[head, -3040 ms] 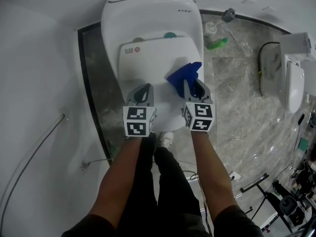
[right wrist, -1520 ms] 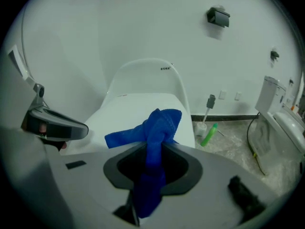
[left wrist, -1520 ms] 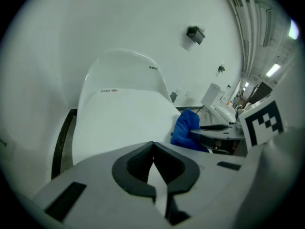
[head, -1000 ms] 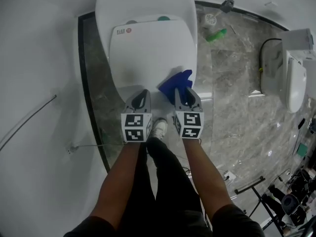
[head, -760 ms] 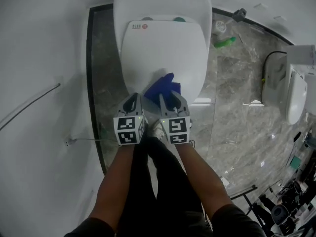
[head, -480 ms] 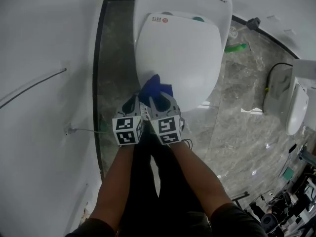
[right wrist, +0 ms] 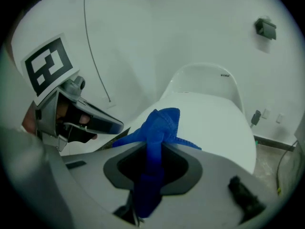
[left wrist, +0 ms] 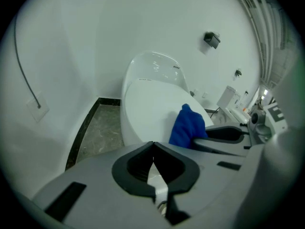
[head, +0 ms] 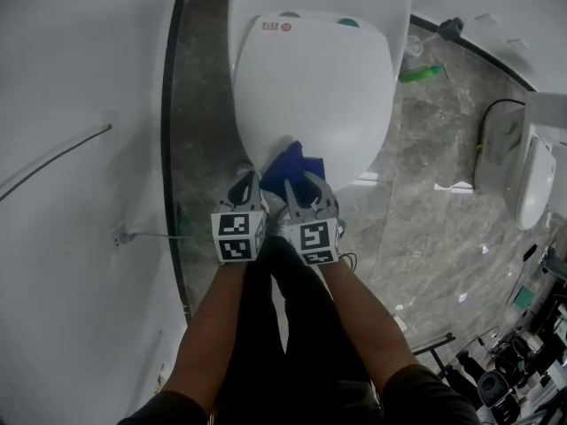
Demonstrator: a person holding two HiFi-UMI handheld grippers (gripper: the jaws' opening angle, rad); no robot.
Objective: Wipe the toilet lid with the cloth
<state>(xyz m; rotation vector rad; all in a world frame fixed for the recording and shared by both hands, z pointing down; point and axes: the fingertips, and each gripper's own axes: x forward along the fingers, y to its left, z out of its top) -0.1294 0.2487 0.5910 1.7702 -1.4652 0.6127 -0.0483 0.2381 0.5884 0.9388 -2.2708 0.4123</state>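
The white toilet lid lies closed on the toilet. A blue cloth rests against the lid's near edge, pinched in my right gripper, which is shut on it. In the right gripper view the blue cloth bunches out of the jaws over the lid. My left gripper sits just left of the right one, off the lid's near rim, shut with nothing in it. From the left gripper view the closed left gripper points toward the lid, with the cloth to its right.
A white wall stands close on the left, with a dark floor border beside the toilet. Marble floor spreads to the right, where a green object and a second white fixture stand. The person's legs and shoe are below the grippers.
Both grippers and the cloth have moved from the lid's right front corner leftward along the near edge and back toward the person. The cloth stays gripped throughout.
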